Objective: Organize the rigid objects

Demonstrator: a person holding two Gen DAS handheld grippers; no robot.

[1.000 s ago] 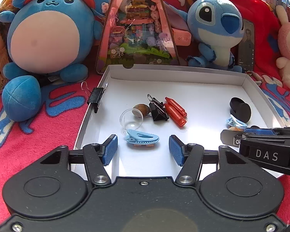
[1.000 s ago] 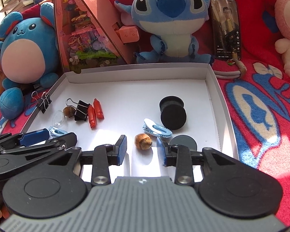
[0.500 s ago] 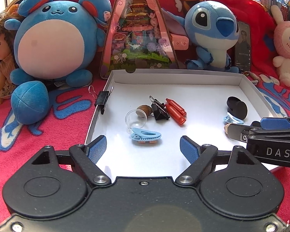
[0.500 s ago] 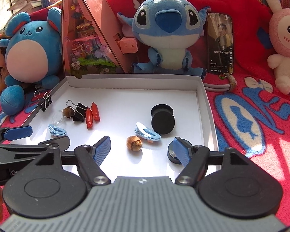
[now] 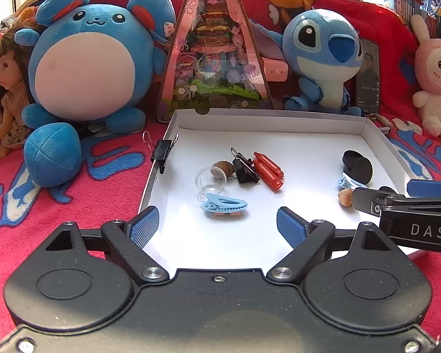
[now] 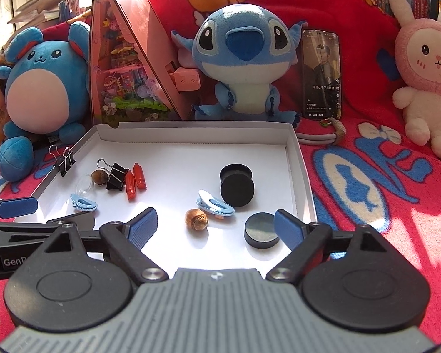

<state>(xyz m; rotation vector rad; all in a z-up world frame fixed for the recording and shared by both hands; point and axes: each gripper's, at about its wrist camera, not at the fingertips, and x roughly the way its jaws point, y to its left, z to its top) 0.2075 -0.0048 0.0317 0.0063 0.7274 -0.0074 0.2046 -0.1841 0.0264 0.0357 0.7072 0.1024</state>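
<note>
Left wrist view: the left gripper (image 5: 217, 226) stands wide, nothing between its blue pads; its jaws have just been opening. Just ahead, on the white tray (image 5: 267, 125) floor, lies a light-blue hair clip (image 5: 224, 205), its long axis running left to right, across the gap. Beyond it sit a clear dome (image 5: 210, 180), a black binder clip (image 5: 245, 170) and two red pieces (image 5: 268, 170).

Right wrist view: the right gripper (image 6: 215, 229) is likewise spread and empty, its jaws also just opened. An acorn (image 6: 196, 219) lies slightly left of centre ahead; a second blue clip (image 6: 215, 206) and a black disc (image 6: 261, 234) sit nearby.

Compared with a second ago, both tools have backed away from the clip and acorn.
</note>
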